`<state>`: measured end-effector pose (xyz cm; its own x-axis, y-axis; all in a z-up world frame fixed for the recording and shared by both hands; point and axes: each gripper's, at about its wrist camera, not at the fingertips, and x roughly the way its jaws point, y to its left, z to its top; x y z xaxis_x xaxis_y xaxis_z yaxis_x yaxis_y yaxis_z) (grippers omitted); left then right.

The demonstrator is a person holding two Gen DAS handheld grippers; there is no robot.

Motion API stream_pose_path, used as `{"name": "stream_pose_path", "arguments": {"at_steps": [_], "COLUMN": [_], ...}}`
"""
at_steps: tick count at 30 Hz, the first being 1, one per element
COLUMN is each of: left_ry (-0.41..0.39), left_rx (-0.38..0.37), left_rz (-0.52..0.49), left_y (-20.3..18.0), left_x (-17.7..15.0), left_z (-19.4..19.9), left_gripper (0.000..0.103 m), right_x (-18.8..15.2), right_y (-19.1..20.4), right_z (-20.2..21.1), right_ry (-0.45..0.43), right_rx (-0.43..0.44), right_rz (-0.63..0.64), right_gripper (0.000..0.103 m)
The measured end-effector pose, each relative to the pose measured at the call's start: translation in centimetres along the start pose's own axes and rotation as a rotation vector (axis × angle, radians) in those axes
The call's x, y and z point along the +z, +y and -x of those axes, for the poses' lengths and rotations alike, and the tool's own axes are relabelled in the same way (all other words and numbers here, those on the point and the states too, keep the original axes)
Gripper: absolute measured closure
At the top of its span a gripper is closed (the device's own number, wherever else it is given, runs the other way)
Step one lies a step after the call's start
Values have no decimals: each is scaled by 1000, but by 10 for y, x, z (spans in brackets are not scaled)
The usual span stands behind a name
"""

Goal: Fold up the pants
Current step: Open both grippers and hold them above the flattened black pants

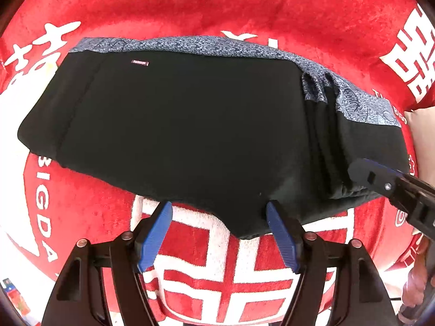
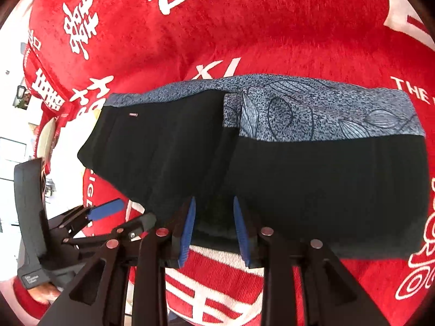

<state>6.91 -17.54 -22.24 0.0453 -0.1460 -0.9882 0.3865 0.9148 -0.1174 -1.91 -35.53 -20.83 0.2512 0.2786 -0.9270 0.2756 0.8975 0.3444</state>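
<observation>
Black pants (image 1: 176, 125) with a blue-grey patterned band (image 1: 190, 44) along the far edge lie flat on a red towel; they also show in the right wrist view (image 2: 326, 190). My left gripper (image 1: 218, 209) is open, its blue pads at the pants' near hem, one on each side of a dip in the edge. My right gripper (image 2: 213, 203) is partly open, its pads either side of a bunched fold of black cloth at the near edge. It shows in the left wrist view (image 1: 364, 174) at the pants' right end.
The red towel (image 1: 244, 8) with white characters covers the whole surface. A hand holds the left gripper's handle at the lower left of the right wrist view (image 2: 40, 293). Room furniture shows beyond the towel's left edge.
</observation>
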Motion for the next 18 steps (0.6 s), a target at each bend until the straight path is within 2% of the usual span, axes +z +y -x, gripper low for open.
{"name": "stream_pose_path", "arguments": {"at_steps": [3, 5, 6, 11, 18], "left_ry": [-1, -1, -1, 1, -2], "left_rx": [-7, -13, -15, 1, 7], "left_rz": [5, 10, 12, 19, 63], "left_y": [3, 5, 7, 19, 41], "left_x": [-1, -2, -2, -3, -3], "left_z": [2, 3, 3, 5, 3], "left_gripper": [30, 30, 30, 30, 30], "right_x": [-2, -3, -2, 0, 1], "right_y": [7, 8, 9, 5, 19], "right_z": [10, 15, 16, 6, 1], "right_ry": [-24, -40, -42, -1, 6], "right_rx": [-77, -125, -151, -163, -170], "right_rz": [20, 30, 27, -29, -25], "right_gripper": [65, 47, 44, 43, 41]}}
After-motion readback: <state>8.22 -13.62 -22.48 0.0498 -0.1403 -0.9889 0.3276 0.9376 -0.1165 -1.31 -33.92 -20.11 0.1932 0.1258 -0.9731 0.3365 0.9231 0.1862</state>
